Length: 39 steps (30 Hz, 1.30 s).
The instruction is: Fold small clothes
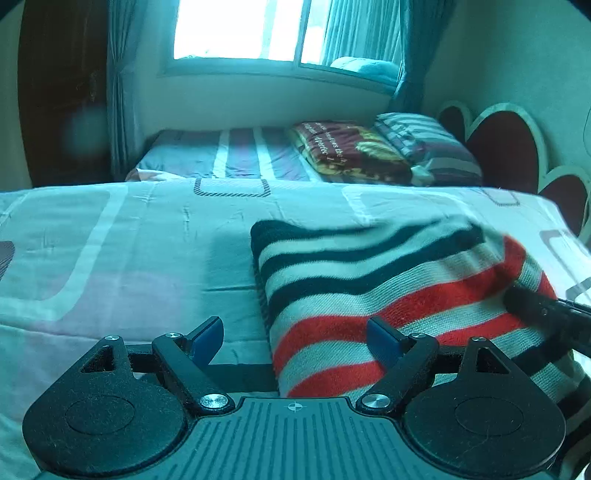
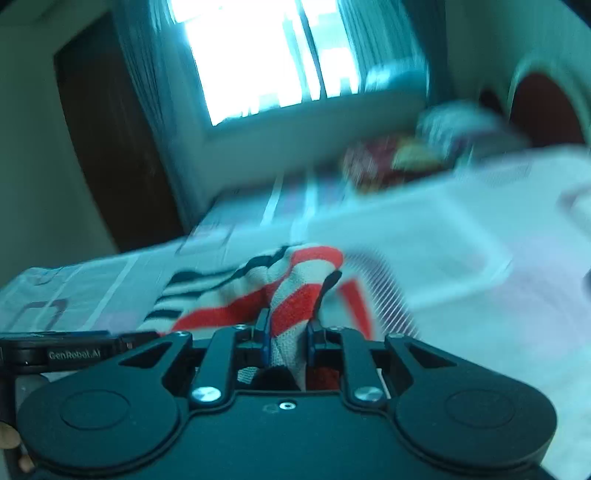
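A striped knit garment (image 1: 388,288) in black, white and red lies on the bed, folded, with its left edge straight. My left gripper (image 1: 295,338) is open and empty, low over the garment's near left corner, its right finger above the cloth. My right gripper (image 2: 287,332) is shut on a bunched red and white part of the garment (image 2: 291,295) and lifts it; it shows in the left wrist view (image 1: 546,310) at the garment's right side. The right wrist view is blurred by motion.
The pale patterned bedsheet (image 1: 129,258) spreads to the left and behind the garment. A second bed with a folded blanket (image 1: 351,151) and a pillow (image 1: 424,144) stands behind. A headboard (image 1: 509,147) is at the right, a window (image 1: 240,29) at the back.
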Motion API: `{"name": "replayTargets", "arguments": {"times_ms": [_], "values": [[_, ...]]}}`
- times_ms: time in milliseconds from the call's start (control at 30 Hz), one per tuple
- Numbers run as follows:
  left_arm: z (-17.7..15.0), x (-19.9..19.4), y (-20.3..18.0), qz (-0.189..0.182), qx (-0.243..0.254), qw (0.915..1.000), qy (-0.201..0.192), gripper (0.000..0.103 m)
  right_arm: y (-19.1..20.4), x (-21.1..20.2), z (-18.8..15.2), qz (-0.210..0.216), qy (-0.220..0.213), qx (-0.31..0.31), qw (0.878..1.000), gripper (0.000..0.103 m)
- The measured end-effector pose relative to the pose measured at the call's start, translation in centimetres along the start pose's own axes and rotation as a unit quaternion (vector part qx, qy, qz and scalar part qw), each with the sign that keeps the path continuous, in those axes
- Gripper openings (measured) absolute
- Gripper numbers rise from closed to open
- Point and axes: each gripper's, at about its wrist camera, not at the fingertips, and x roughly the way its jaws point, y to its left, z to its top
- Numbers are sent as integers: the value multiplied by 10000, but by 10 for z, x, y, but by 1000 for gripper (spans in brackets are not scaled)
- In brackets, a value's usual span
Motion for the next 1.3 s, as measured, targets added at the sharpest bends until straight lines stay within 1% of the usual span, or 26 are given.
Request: {"name": "replayTargets", "arguments": {"times_ms": [33, 67, 133, 167, 200, 267, 333, 367, 433, 533, 567, 600, 633, 667, 700, 767, 833, 900, 967, 1033, 1067, 1133, 1200, 1267, 1300], "values": [[-3, 7, -2, 91, 24, 9999, 105, 84, -5, 14, -3, -85, 305, -1, 9995, 18], [-6, 14, -2, 92, 19, 9998, 188, 88, -13, 31, -7, -143, 635, 112, 9978, 20], [-8, 15, -2, 270, 34, 9995, 130, 98, -22, 39, -5, -189, 663, 355, 9970, 34], [-7, 14, -1, 247, 51, 9996, 141, 98, -23, 37, -2, -278, 688, 435, 9963, 39], [-4, 11, 2, 187, 4, 9997, 171, 98, -25, 31, 0, -339, 614, 540, 9961, 46], [2, 1, 9, 167, -179, 9997, 60, 98, -26, 13, 3, -407, 232, 702, 9964, 43], [10, -1, 12, 223, -236, 9995, -59, 98, -18, 6, 10, -377, -3, 490, 9981, 32], [14, 4, 13, 245, -217, 9995, -26, 98, -13, 7, 15, -340, -67, 362, 9987, 30], [18, 14, 11, 303, -229, 9993, 38, 98, -5, 19, 26, -217, -14, 245, 9995, 26], [17, 39, 13, 407, -356, 9980, 316, 98, 10, 46, 31, -139, 200, -169, 9996, 25], [15, 47, 15, 416, -410, 9973, 451, 98, 15, 55, 28, -171, 341, -364, 9986, 25], [13, 54, 19, 403, -525, 9964, 532, 99, 17, 66, 23, -316, 513, -573, 9965, 21], [11, 59, 23, 401, -691, 9950, 592, 103, 17, 75, 17, -437, 554, -681, 9952, 21], [10, 63, 28, 352, -835, 9938, 641, 103, 13, 78, 14, -448, 465, -622, 9960, 21], [9, 65, 29, 327, -888, 9934, 648, 103, 9, 79, 14, -424, 446, -470, 9970, 21], [9, 63, 26, 363, -799, 9940, 655, 103, 8, 78, 15, -381, 466, -389, 9974, 21], [12, 57, 28, 377, -911, 9927, 688, 103, 5, 74, 16, -310, 505, -304, 9978, 22], [13, 39, 26, 326, -983, 9928, 598, 103, 3, 61, 20, -202, 548, -197, 9981, 24], [11, 16, 22, 170, -894, 9948, 459, 103, 4, 42, 22, -67, 465, -116, 9988, 25], [7, -5, 12, -3, -695, 9970, 339, 103, 6, 20, 19, 62, 363, -8, 9993, 28], [3, -11, 7, 9, -560, 9979, 329, 103, 7, 13, 18, 131, 344, 41, 9993, 28], [-7, -14, -1, 19, -407, 9982, 435, 103, 10, 4, 11, 201, 418, 13, 9989, 27], [-16, -16, 0, 119, -452, 9982, 389, 103, 11, 3, -1, 57, 542, -191, 9983, 27], [-20, -12, 4, 60, -526, 9976, 439, 103, 6, 14, -14, -13, 782, -317, 9964, 25], [-21, -9, 4, 83, -505, 9977, 433, 103, 4, 15, -18, 9, 651, -373, 9972, 25]]}}
